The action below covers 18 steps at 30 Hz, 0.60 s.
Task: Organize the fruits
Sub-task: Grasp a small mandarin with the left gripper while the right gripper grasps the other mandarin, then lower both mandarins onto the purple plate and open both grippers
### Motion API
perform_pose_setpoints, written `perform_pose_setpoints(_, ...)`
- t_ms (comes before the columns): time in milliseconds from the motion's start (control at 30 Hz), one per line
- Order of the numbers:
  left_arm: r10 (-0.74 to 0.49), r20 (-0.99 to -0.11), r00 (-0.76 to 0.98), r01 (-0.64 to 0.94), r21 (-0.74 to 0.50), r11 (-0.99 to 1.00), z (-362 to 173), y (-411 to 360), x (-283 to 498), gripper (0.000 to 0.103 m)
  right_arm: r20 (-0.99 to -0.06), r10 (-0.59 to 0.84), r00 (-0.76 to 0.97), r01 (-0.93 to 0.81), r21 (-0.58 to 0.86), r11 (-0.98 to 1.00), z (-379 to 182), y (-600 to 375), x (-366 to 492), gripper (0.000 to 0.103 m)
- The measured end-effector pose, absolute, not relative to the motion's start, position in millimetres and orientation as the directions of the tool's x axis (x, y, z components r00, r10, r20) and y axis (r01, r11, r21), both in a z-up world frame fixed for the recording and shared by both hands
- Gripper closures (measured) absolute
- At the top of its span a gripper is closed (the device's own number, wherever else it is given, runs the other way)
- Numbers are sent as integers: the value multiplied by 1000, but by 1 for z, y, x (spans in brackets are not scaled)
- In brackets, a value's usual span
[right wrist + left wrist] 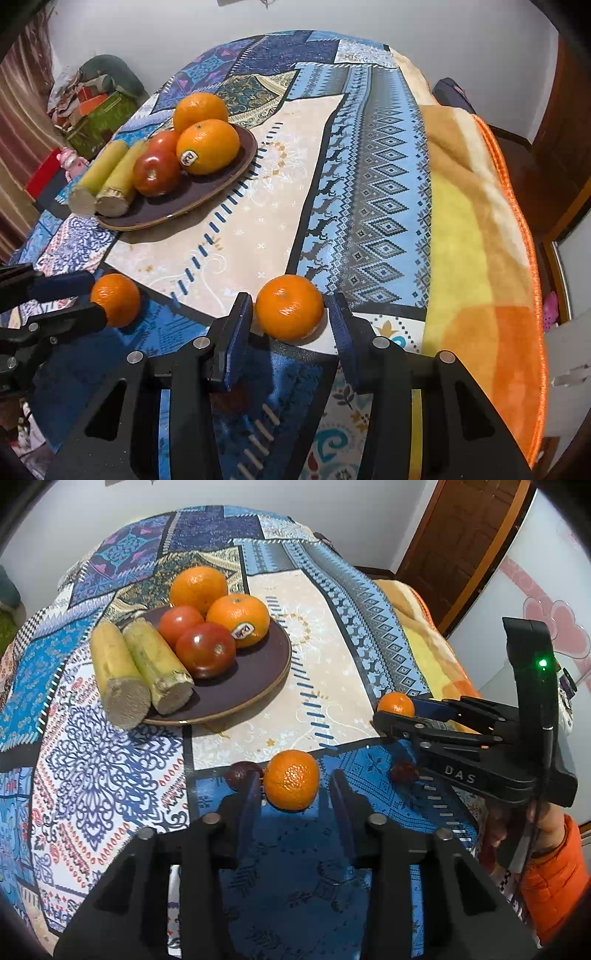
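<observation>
A dark plate (255, 672) (221, 177) holds two oranges (238, 618), two tomatoes (205, 650) and two sugarcane pieces (155, 664). A mandarin (291, 780) lies on the cloth between the open fingers of my left gripper (293, 794), nearer the left finger; it also shows in the right wrist view (116, 301). A second mandarin (290, 312) (396, 704) lies between the open fingers of my right gripper (291, 325), close to both pads. I cannot tell if either gripper touches its fruit.
A small dark fruit (240, 773) lies behind my left finger and a reddish one (404, 771) lies under the right gripper's body. A yellow-orange blanket (480, 258) hangs over the table's right side. Boxes (96, 110) stand at far left.
</observation>
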<state>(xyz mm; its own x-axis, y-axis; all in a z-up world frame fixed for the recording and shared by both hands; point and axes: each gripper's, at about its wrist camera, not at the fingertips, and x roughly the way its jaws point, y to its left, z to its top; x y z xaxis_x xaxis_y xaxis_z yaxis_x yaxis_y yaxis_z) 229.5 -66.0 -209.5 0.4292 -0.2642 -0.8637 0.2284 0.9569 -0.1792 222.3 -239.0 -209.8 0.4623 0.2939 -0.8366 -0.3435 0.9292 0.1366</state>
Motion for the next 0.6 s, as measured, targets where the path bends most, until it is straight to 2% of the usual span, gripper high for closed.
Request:
perform_pose_setpoints(100, -252, -865, 434, 222, -168, 960, -212, -68, 231, 71, -833, 282, 476, -344, 118, 932, -208, -239, 219, 70)
perform_pose_setpoints(600, -205, -875, 439, 224, -115, 968, -218, -82, 250, 70, -799, 355, 486, -375, 177, 910, -188, -234, 196, 70)
